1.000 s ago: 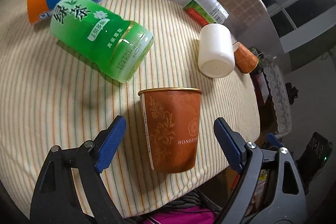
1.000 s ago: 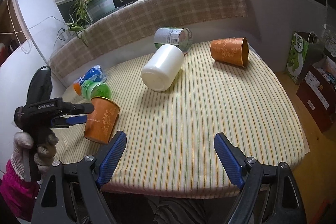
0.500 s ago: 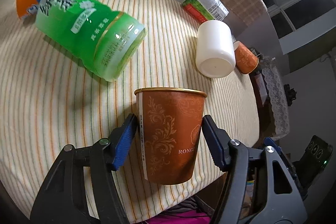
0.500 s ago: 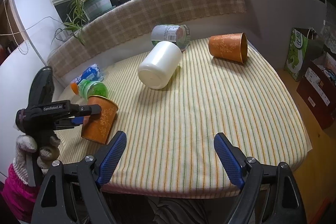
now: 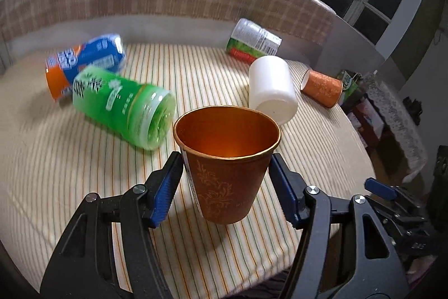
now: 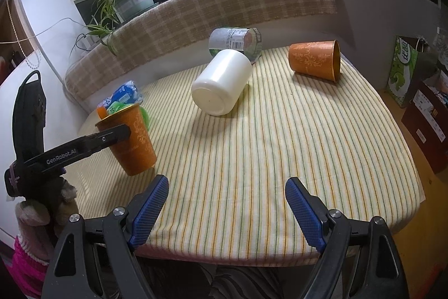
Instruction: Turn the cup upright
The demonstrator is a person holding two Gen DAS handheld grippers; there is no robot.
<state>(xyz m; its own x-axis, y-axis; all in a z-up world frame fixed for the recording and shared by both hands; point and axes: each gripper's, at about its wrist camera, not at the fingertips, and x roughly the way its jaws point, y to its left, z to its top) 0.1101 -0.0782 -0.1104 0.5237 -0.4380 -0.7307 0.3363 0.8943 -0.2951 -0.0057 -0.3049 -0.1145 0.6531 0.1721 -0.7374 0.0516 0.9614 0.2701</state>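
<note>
Now, left to right, we call what we see:
Blue-and-orange bottle [image 5: 84, 62]: on its side, far left of the striped tablecloth [image 5: 70, 159].
Green bottle [image 5: 123, 107]: lying just in front of it.
Left gripper [image 5: 225, 181]: our blue pads pinch the brown cup [image 5: 225, 173] at both sides.
Brown cup: mouth up, slightly tilted, near the table's front-left edge.
White jar [image 6: 221, 81]: on its side, mid-table.
Second orange cup [image 6: 315, 59]: lying down, far right.
Right gripper [image 6: 226, 210]: spread wide over the near edge, gripping nothing.
</note>
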